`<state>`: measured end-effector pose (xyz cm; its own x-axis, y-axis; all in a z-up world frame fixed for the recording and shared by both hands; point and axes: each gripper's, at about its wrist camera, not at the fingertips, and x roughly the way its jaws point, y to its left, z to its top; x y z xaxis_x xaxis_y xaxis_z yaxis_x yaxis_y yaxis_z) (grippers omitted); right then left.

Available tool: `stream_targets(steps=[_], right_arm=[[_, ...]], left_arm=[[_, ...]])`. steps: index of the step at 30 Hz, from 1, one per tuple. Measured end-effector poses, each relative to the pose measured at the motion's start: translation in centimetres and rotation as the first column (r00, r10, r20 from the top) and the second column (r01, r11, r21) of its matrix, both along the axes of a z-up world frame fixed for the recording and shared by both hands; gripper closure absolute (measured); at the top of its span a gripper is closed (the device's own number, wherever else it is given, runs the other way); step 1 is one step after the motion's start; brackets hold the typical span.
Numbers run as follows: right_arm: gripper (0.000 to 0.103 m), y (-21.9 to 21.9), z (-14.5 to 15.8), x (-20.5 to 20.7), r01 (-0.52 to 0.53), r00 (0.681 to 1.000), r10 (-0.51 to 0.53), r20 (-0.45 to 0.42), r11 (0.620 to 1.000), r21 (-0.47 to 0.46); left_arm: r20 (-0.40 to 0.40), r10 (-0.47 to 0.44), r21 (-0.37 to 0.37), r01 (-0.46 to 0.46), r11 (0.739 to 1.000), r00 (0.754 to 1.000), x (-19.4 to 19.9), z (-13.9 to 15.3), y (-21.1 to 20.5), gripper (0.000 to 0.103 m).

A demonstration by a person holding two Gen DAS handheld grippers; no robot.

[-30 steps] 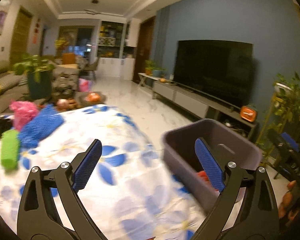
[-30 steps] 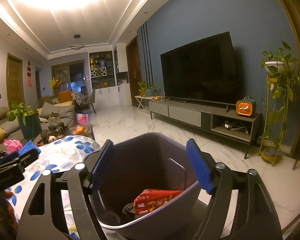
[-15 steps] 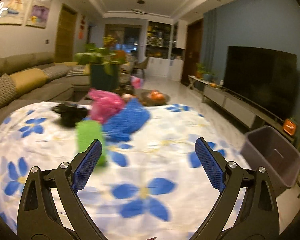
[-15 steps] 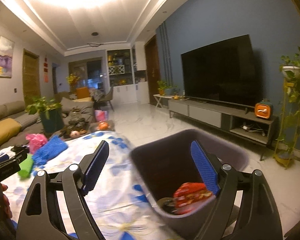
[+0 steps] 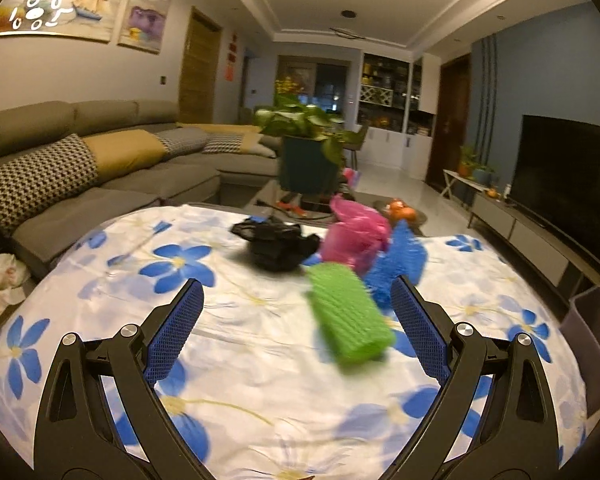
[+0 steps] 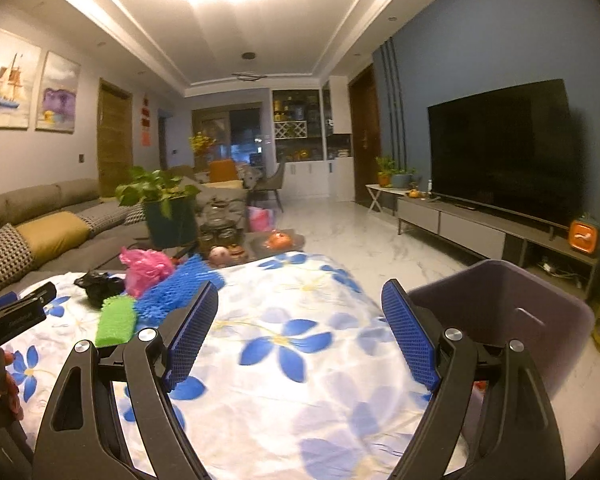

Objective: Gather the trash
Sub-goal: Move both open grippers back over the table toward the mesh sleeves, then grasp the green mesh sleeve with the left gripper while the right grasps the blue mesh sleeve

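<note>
On the flower-print tablecloth (image 5: pixel 260 360) lies a green foam net (image 5: pixel 348 320), with a blue foam net (image 5: pixel 400 264), a crumpled pink bag (image 5: pixel 356 236) and a black bag (image 5: pixel 276 246) behind it. My left gripper (image 5: pixel 296 328) is open just in front of the green net, holding nothing. In the right wrist view the same pile shows at the left: green net (image 6: pixel 116 322), blue net (image 6: pixel 172 292), pink bag (image 6: pixel 146 270), black bag (image 6: pixel 98 286). My right gripper (image 6: pixel 300 332) is open over the cloth (image 6: pixel 284 344), empty. The dark bin (image 6: pixel 504 312) stands at its right.
A sofa (image 5: pixel 100 168) runs along the left. A potted plant (image 5: pixel 308 152) and a tea set (image 6: pixel 220 228) sit beyond the table. The TV (image 6: pixel 504 144) and its low cabinet (image 6: pixel 460 228) line the right wall. The bin's edge (image 5: pixel 592 340) shows at the table's right.
My left gripper swung left from the bin toward the pile and came closer to the green net. My right gripper turned left away from the bin, so its contents are out of sight.
</note>
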<state>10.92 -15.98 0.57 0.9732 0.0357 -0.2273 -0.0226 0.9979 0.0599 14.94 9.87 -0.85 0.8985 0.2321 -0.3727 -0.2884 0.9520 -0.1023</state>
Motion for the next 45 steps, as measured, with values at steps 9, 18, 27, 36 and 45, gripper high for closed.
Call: stream_targets(steps=[9, 18, 27, 36, 45], right_arm=[[0.021, 2.4, 0.1, 2.5, -0.046, 0.999, 0.046, -0.011, 0.999, 0.013], [0.021, 3.8, 0.0, 4.4, -0.071, 0.997, 0.071, -0.025, 0.997, 0.011], [0.022, 6.6, -1.1, 6.5, -0.118, 0.990, 0.116, -0.081, 0.993, -0.020], [0.022, 9.0, -1.7, 7.7, -0.144, 0.985, 0.138, -0.107, 0.988, -0.048], [0.022, 12.9, -2.0, 10.9, -0.175, 0.977, 0.165, -0.132, 0.982, -0.069]], left_arm=[[-0.063, -0.071, -0.024, 0.069, 0.997, 0.996, 4.4, -1.7, -0.8, 0.010], [-0.189, -0.129, -0.058, 0.120, 0.991, 0.973, 9.3, -4.1, -1.8, 0.015], [-0.271, -0.221, -0.182, 0.175, 0.968, 0.937, 10.9, -6.3, -0.5, 0.063], [-0.205, -0.282, -0.223, 0.236, 0.946, 0.937, 9.1, -5.5, 0.4, 0.090], [-0.043, -0.176, -0.095, 0.172, 0.981, 0.983, 4.3, -0.1, 3.4, 0.090]])
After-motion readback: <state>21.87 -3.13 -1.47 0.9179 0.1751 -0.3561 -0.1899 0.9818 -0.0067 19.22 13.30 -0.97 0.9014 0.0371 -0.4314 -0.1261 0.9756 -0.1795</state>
